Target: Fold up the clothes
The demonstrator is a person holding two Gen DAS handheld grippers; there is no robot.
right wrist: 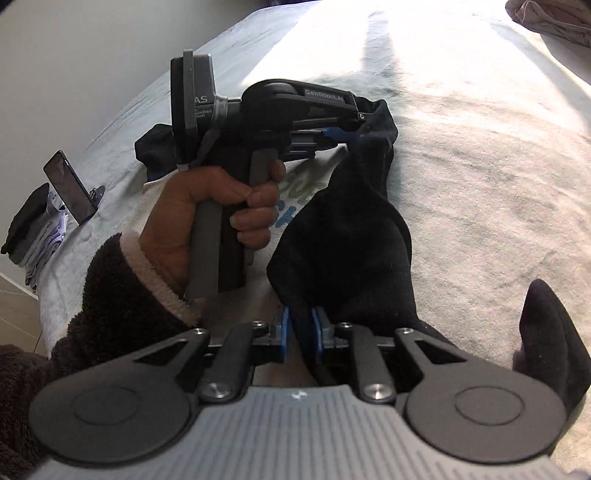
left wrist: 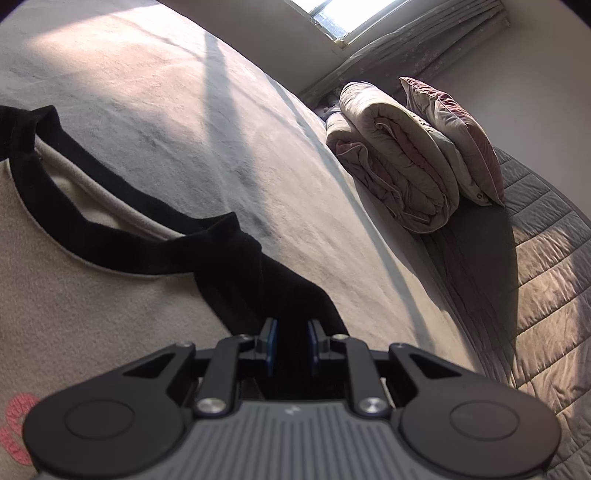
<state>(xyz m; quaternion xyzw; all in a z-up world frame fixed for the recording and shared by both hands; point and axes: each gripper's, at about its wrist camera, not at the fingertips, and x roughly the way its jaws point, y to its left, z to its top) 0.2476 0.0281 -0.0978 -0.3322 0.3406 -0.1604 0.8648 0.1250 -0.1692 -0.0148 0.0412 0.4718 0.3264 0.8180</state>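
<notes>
While my left claw (left wrist: 291, 338) pinches the fleecy shirt's (left wrist: 92, 295) black sleeve (left wrist: 280, 295) on the plush grey bed (left wrist: 221, 129), a puffy rolled duvet (left wrist: 399, 162) sits under the window (left wrist: 354, 14). My right claw (right wrist: 301, 330) is clamped on the same floppy sleeve, nearer me.

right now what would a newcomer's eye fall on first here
First, the cream fleece top with black collar and sleeves, spread on the pale grey bed cover, a black sleeve pinched in both the left tongs and the right tongs. Then the rolled beige quilt in sunlight at the bed's far end.
</notes>
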